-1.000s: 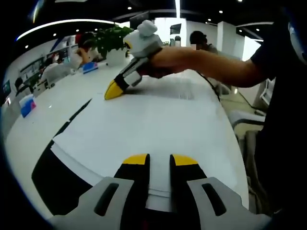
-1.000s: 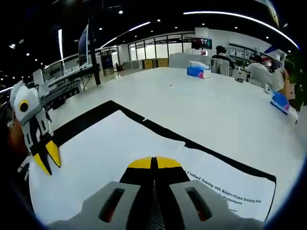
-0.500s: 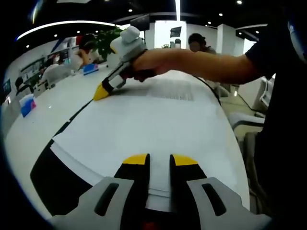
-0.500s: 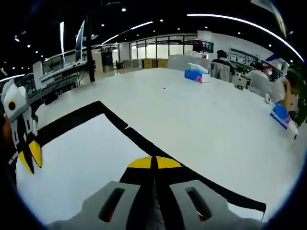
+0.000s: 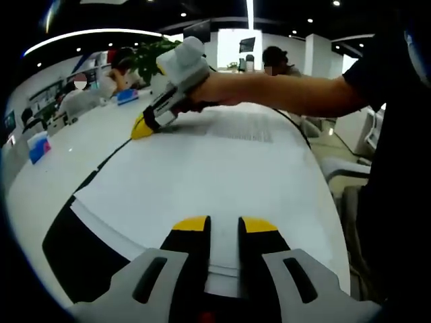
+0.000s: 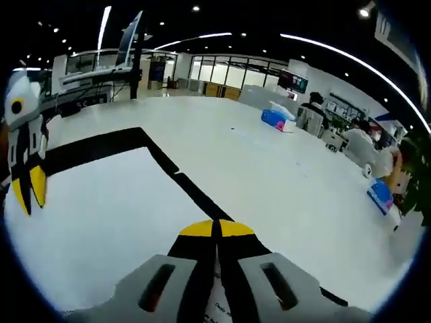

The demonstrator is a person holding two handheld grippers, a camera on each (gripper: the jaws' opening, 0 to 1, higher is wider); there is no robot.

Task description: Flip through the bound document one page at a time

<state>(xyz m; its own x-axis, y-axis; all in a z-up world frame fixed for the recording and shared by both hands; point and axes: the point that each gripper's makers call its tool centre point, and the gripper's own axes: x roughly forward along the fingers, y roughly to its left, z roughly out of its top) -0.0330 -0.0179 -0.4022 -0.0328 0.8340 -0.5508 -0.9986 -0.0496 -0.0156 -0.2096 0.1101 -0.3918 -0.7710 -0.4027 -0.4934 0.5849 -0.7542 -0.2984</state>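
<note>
The bound document (image 5: 202, 168) lies open on the white table (image 5: 40, 195), a blank white page up and its black cover (image 5: 74, 249) showing at the left. My left gripper (image 5: 224, 224) sits low over the near edge, jaws a small gap apart with white page between them. My right gripper (image 5: 141, 128) touches the document's far left edge, beside a page of printed text (image 5: 236, 124). In the right gripper view my right gripper (image 6: 217, 229) is shut, with a strip of printed page (image 6: 219, 303) caught between its jaws. My left gripper (image 6: 27, 192) stands at the left over the white page (image 6: 101, 215).
A person's bare arm (image 5: 289, 91) reaches across from the right. Blue tissue boxes (image 6: 277, 118) (image 5: 39, 148) stand farther along the table. People sit at the far end near a potted plant (image 5: 151, 57). A chair (image 5: 343, 168) stands off the table's right side.
My right gripper has slid toward the document's far left edge. The printed page that lay to its right now shows between its jaws. The left gripper has stayed put.
</note>
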